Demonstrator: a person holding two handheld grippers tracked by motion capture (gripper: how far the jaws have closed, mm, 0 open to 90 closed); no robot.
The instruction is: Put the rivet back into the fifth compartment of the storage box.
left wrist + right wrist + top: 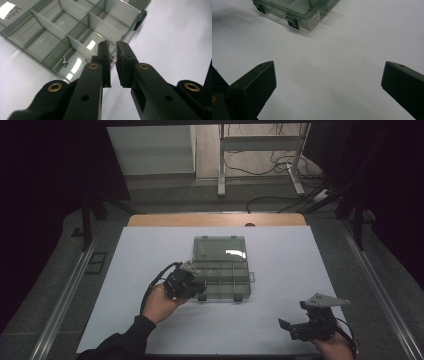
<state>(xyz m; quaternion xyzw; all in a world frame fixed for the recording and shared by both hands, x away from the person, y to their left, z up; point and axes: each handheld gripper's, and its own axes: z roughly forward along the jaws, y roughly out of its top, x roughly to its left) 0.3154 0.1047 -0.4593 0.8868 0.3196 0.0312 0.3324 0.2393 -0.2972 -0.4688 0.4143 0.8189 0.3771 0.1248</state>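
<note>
The left gripper sits at the front left corner of the clear compartment box, which lies open near the middle of the white table surface, lid folded back toward the far edge. In the left gripper view the jaws are nearly closed, pinching a small metal screw above the box's near compartment. A second screw lies in that compartment. The right gripper is near the front right corner of the surface, well apart from the box. Its jaws are spread wide with nothing between them, above bare surface.
</note>
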